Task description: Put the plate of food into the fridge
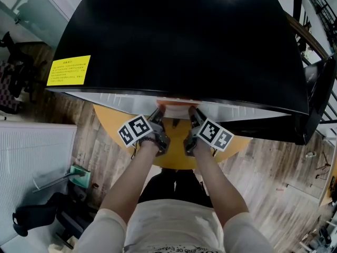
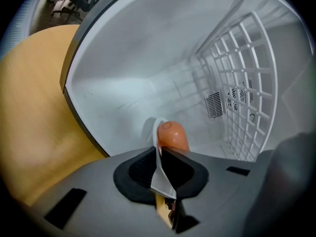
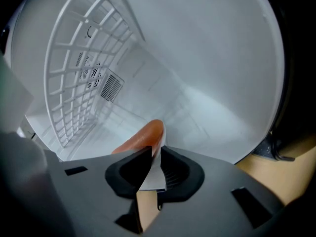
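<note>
Head view, left to right: yellow label on the left part of the black fridge top; round yellow table under the fridge's front edge; both forearms reach forward to the opening. Left gripper and right gripper sit side by side at the fridge mouth, with a sliver of the plate between them under the black edge. Left gripper view: left gripper clenched on the white plate rim, rim edge-on between the dark pads. Sausage lies on the plate just beyond the jaws. Ahead is the white fridge interior, with a white wire rack at right and a vent grille on the back wall. Right gripper view: right gripper likewise grasping the plate rim on the opposite side, with the sausage just past the pads to their left. Wire rack and vent appear at left. Plate is carried by both grippers, its far part inside the white compartment. Whether it touches the compartment floor: cannot tell.
</note>
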The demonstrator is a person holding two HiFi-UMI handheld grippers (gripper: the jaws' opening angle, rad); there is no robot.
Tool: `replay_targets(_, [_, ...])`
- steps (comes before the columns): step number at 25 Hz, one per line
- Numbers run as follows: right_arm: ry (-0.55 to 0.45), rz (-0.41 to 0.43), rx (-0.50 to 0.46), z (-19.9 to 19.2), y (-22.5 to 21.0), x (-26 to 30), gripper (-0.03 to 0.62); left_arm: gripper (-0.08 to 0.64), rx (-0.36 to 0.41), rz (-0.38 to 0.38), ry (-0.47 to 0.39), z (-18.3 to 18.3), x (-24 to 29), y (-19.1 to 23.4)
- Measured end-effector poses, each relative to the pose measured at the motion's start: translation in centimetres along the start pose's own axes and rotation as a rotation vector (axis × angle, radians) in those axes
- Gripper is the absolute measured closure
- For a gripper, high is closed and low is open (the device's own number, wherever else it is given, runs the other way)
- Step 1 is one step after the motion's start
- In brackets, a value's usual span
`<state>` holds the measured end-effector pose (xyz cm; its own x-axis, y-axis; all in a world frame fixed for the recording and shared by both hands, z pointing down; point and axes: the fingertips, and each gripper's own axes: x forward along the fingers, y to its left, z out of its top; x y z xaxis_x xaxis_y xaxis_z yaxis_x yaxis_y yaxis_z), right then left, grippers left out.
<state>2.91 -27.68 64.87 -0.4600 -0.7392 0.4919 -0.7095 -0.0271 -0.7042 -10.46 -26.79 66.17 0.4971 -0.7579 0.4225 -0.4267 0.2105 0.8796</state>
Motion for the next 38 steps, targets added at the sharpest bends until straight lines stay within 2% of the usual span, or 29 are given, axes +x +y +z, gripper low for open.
replay_targets(20, [0.013,-0.031,-0.018,0.4,-0.7,1.6,0.515,0.512,0.008,0.044,-0.002,0.7,1.6,0.8])
replay_targets(34, [0.04,-0.102,-0.179,0.5,-0.9,1.8,0.483,0.494,0.128,0.133,0.017,0.7,1.7,0.6])
replay_targets(38, [0.047,-0.136,-0.256,0.7,-1.1,1.7,0.468,0.488,0.175,0.153,0.022,0.6,1.7,0.5])
